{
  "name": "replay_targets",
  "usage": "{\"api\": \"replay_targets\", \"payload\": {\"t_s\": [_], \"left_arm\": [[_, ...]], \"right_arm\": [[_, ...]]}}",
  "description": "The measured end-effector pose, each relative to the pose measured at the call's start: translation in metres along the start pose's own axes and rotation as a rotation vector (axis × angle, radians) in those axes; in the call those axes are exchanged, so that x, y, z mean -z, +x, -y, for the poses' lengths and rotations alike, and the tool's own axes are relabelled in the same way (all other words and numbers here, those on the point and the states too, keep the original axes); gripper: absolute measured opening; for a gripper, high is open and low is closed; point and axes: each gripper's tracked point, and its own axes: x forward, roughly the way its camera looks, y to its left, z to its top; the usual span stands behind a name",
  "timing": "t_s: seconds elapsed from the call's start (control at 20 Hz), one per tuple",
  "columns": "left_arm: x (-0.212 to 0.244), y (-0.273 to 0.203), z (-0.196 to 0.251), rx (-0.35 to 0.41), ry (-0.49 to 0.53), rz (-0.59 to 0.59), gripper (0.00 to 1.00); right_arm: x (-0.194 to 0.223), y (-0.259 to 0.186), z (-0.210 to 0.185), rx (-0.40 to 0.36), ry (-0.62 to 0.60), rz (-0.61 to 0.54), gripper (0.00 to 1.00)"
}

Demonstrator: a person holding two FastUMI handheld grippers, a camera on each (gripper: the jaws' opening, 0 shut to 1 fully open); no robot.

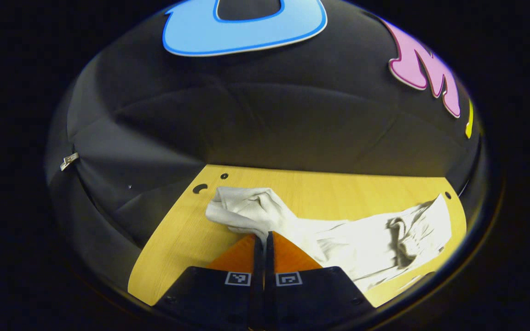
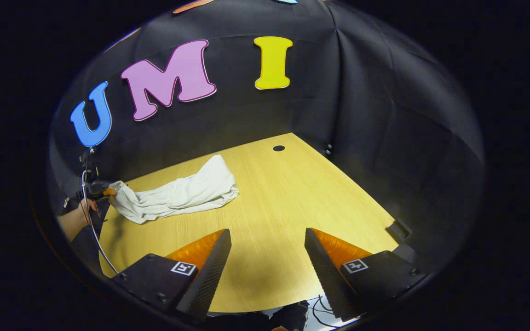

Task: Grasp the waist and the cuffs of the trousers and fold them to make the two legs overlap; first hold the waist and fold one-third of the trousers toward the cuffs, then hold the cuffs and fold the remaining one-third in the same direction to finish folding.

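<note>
Off-white trousers (image 2: 180,195) lie plain and unpatterned; the table (image 2: 292,193) shows yellow, fine-lined wood grain

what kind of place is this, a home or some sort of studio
Most likely a recording booth, not a home: black cloth walls close in a bare wooden table, and a person's hand works a cabled gripper on white trousers. The right gripper hangs open.

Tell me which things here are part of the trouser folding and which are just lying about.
Part of the job:
trousers
left claw, shut on the trousers
right claw, open over the table

Just there:
wooden table
cable by the hand
</note>
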Motion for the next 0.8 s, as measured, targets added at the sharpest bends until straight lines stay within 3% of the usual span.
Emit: {"api": "replay_targets", "payload": {"t_s": [0.45, 0.8], "left_arm": [[-0.073, -0.063, 0.144, 0.096, -0.03, 0.124, 0.05], [-0.077, -0.09, 0.286, 0.199, -0.03, 0.146, 0.05]], "right_arm": [[-0.049, 0.025, 0.066, -0.011, 0.012, 0.072, 0.99], [-0.066, 0.074, 0.104, -0.101, -0.002, 0.061, 0.99]]}}
